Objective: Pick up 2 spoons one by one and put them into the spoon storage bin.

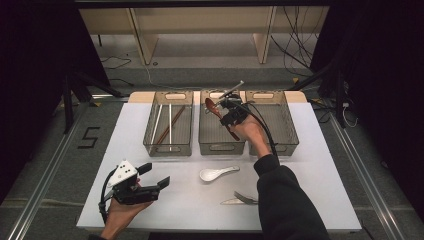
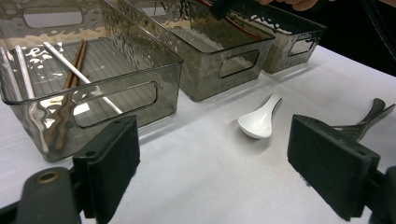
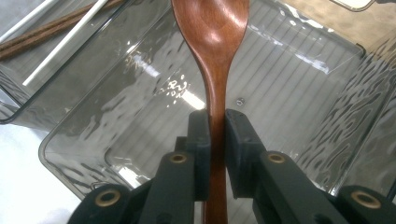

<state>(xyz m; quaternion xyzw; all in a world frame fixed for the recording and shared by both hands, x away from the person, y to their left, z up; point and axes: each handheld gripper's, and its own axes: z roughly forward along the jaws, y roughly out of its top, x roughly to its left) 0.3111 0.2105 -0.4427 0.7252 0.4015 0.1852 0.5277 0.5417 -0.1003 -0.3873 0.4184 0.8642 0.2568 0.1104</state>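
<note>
My right gripper (image 1: 226, 111) hangs over the middle grey bin (image 1: 206, 135), shut on the handle of a brown wooden spoon (image 1: 211, 106). In the right gripper view the spoon (image 3: 215, 56) runs up between the pads, bowl forward, above the bare bin floor (image 3: 289, 84). My left gripper (image 1: 152, 176) rests at the table's front left, open, nothing between its jaws. A white ceramic spoon (image 1: 216, 173) lies on the table in front of the middle bin, also seen as the white spoon (image 2: 259, 120) in the left gripper view. A dark fork (image 1: 245, 198) lies by the right sleeve.
The left bin (image 1: 150, 142) holds brown and white chopsticks (image 1: 168, 124). A third bin (image 1: 290, 135) stands at the right. A knife-like utensil (image 1: 230, 201) lies beside the fork. White tabletop (image 1: 190, 210) spreads between the hands.
</note>
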